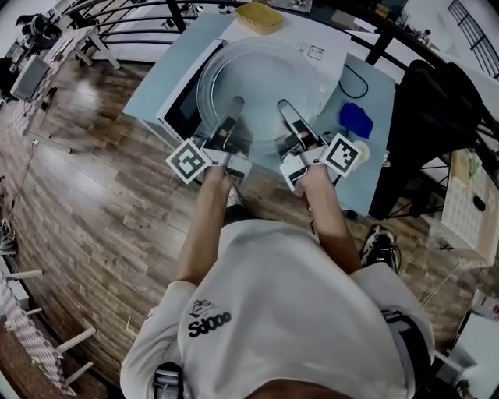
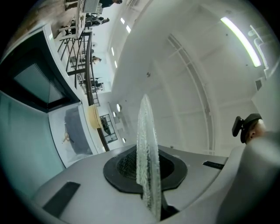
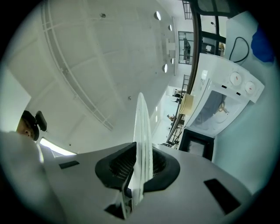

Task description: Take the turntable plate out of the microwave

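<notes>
The turntable plate (image 1: 261,78) is a round clear glass disc, held up in the air in front of the white microwave (image 1: 320,48). My left gripper (image 1: 234,107) is shut on the plate's near left rim. My right gripper (image 1: 284,109) is shut on its near right rim. In the left gripper view the plate (image 2: 146,148) shows edge-on, clamped between the black pads. The right gripper view shows the same glass edge (image 3: 141,144) pinched between its jaws. The microwave's open cavity (image 3: 217,107) lies off to the right, with no plate inside it.
The microwave door (image 1: 184,103) hangs open at the left, over a pale blue table (image 1: 152,86). A yellow container (image 1: 260,15) sits behind the microwave and a blue object (image 1: 356,120) to its right. A black chair (image 1: 425,125) stands at the right, on a wooden floor (image 1: 93,203).
</notes>
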The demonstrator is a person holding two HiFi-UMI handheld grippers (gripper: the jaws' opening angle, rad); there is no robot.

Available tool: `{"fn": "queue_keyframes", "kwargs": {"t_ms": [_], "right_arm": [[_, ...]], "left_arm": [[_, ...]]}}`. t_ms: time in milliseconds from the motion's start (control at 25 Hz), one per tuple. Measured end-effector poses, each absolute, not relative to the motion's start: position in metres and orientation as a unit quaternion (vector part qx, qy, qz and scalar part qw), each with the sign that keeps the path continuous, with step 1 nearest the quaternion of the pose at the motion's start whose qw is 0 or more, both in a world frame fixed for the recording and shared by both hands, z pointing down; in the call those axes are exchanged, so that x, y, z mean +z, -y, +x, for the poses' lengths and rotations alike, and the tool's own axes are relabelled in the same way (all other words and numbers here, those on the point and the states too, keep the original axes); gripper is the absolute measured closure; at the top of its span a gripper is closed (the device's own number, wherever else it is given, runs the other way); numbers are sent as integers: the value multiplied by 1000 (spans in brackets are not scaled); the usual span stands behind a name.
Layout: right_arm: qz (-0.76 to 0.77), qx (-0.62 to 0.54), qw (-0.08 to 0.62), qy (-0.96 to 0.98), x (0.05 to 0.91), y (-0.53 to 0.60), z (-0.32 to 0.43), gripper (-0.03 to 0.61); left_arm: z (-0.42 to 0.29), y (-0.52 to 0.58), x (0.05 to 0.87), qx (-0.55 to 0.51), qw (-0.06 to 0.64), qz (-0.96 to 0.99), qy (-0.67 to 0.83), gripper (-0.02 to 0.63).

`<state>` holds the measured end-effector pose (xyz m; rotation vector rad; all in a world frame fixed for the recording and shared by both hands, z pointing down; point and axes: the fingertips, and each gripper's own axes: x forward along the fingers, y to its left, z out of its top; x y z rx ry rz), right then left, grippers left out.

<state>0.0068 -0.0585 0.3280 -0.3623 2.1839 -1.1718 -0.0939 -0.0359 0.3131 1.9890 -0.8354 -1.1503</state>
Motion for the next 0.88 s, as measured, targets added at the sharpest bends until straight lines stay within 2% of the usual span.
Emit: {"fn": "queue_keyframes", "kwargs": {"t_ms": [480,880], "right_arm": [[-99,-411,330,-844,315,68,-2,545],[-108,-406,327,-846,324,73,-2,546]], "left_arm": [[-103,44,305,-452,287,784,314,574],[-104,51,317,-457,304,776,311,574]]}}
